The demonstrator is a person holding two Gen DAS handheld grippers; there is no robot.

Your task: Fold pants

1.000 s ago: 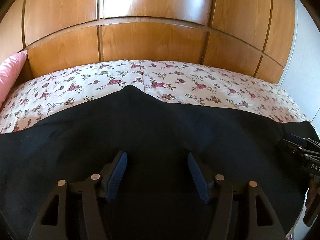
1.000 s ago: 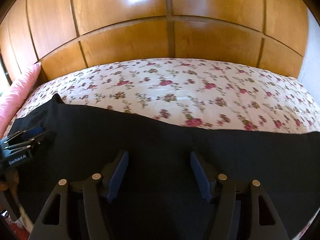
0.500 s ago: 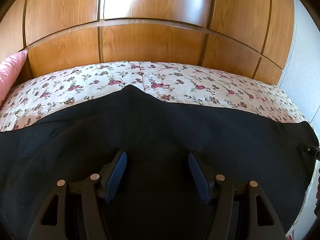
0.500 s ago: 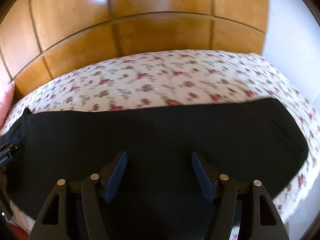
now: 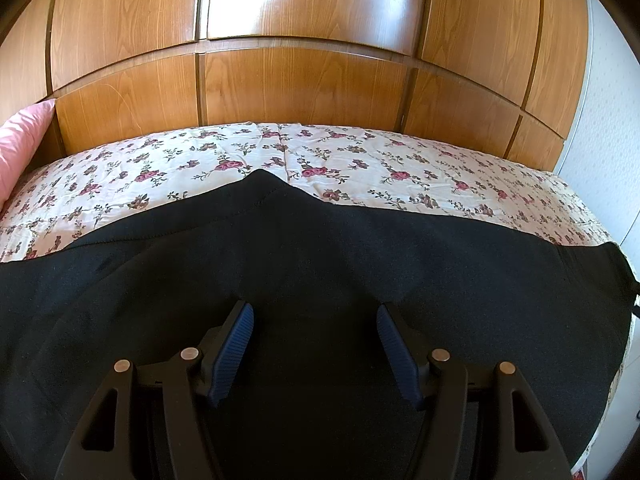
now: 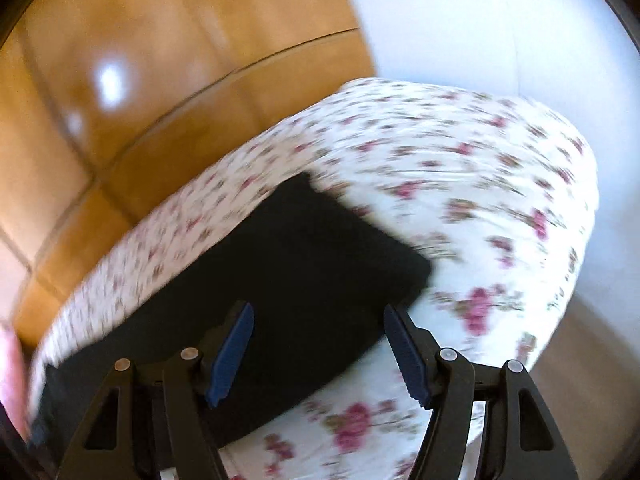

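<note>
Black pants (image 5: 312,264) lie flat across the near half of a bed with a floral sheet (image 5: 360,160). A pointed part of the pants reaches toward the bed's middle. My left gripper (image 5: 314,350) hovers over the pants, open and empty. In the right wrist view, which is blurred, the end of the pants (image 6: 320,256) lies on the floral sheet (image 6: 480,208) near the bed's right end. My right gripper (image 6: 318,350) is open and empty above that end.
A wooden panelled wall (image 5: 300,60) runs behind the bed. A pink pillow (image 5: 20,140) sits at the left end. A white wall (image 6: 500,20) stands by the bed's right end, with floor (image 6: 592,360) below the bed's edge.
My right gripper has swung right along the pants to their right end and left the left wrist view. My left gripper has stayed nearly still over the pants.
</note>
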